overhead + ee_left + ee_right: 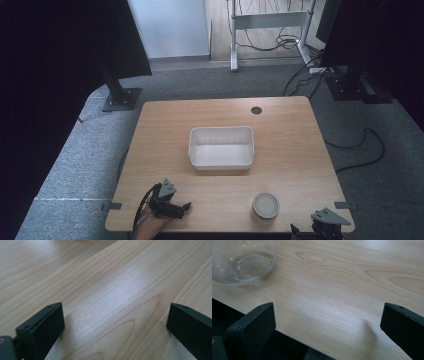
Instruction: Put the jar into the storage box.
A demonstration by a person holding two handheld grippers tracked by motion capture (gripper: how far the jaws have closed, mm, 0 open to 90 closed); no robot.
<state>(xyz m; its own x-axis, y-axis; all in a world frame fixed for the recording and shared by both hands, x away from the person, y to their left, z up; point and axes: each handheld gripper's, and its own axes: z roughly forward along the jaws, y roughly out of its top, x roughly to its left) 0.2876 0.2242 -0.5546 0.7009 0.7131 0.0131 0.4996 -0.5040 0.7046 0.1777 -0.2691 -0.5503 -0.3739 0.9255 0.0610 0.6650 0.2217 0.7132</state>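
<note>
Lower left of the high view: left gripper [186, 206], jaws spread wide over bare table [220, 112], holding nothing. White tub [221, 146] mid-frame. Lower right: glass bowl [265, 205] just left of right gripper [328, 322], jaws wide, empty.

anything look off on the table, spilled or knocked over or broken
Nothing stands out. The white tub sits squarely mid-table, upright and empty. The glass bowl stands upright near the front edge, apparently empty, with no spill or cracks visible. Both tools, left and right, are open over bare wood.
</note>
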